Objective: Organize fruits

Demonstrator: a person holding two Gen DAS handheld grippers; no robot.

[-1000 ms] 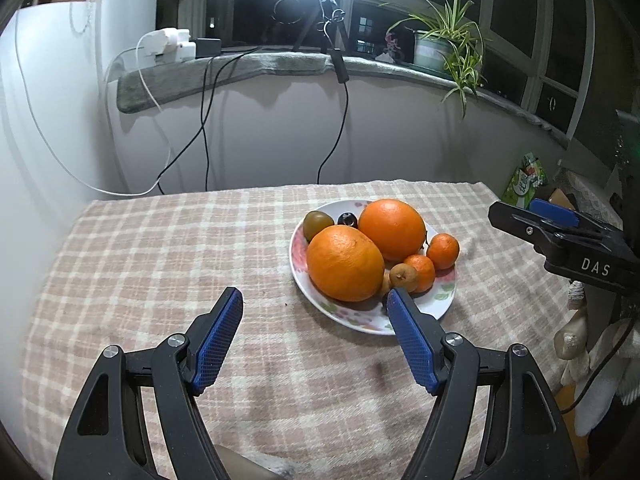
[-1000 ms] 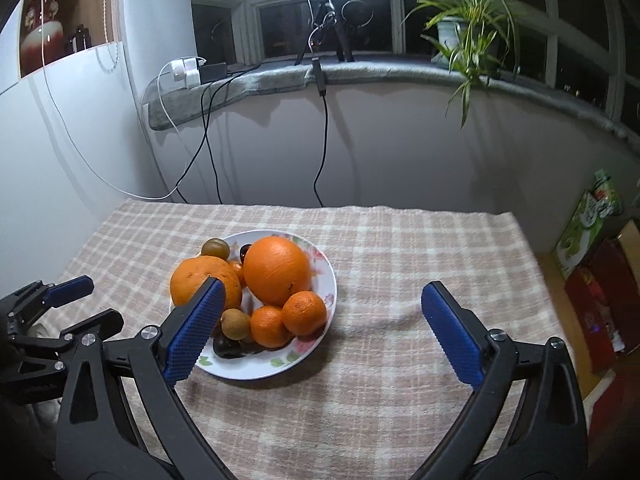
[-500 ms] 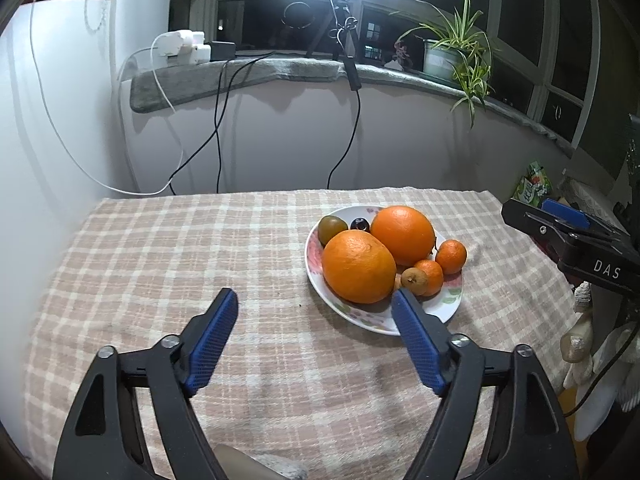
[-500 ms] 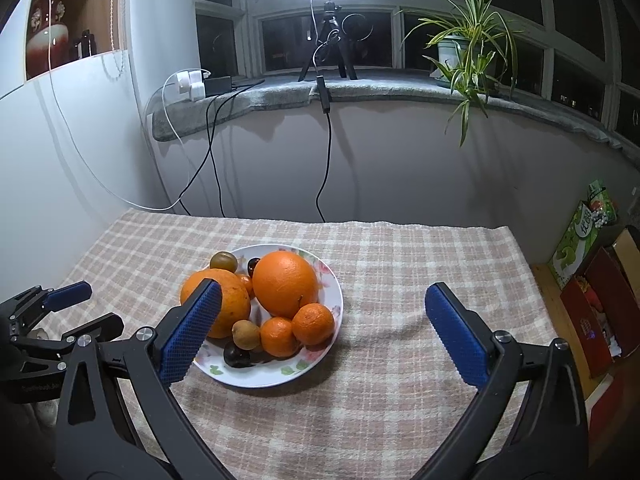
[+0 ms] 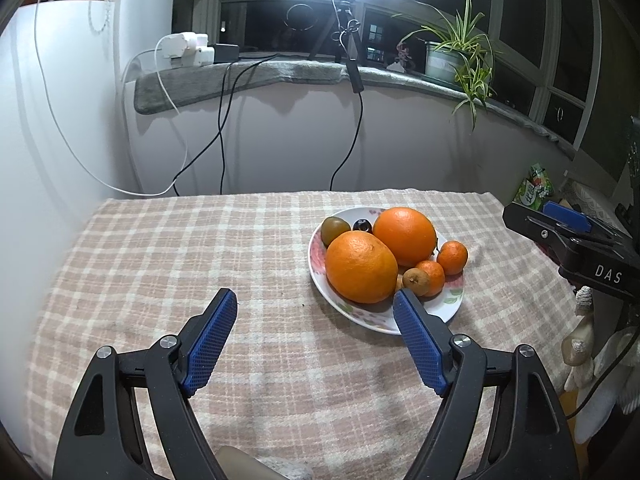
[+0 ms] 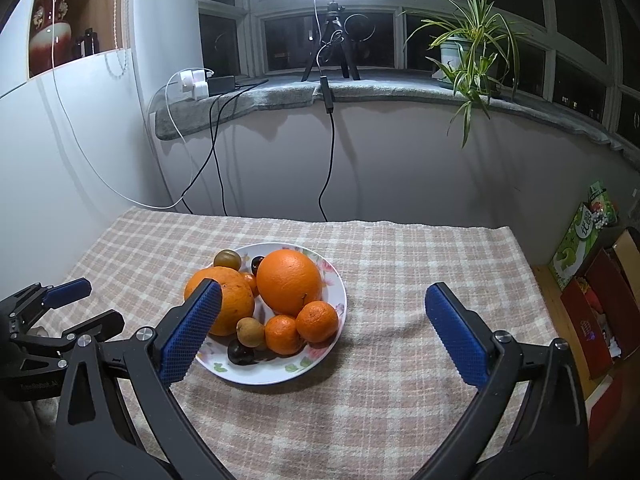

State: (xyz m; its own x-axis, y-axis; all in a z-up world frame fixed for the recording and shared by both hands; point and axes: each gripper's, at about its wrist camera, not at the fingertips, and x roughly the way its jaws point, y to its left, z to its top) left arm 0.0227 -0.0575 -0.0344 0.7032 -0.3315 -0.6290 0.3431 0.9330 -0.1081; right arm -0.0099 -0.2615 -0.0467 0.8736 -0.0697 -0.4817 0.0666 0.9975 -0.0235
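Observation:
A white flowered plate on the checked tablecloth holds two big oranges, two small tangerines, a brownish-green fruit, a small tan fruit and dark cherries. My left gripper is open and empty, in front of the plate's left side. My right gripper is open and empty, in front of the plate's right side; it also shows in the left wrist view.
The checked tablecloth covers the table. A wall with hanging cables stands behind it. A sill holds a ring light tripod and a potted plant. Boxes lie on the floor at right.
Both grippers have pulled back and risen away from the plate, so it looks smaller and farther. The fruits have not moved. Both grippers stay open.

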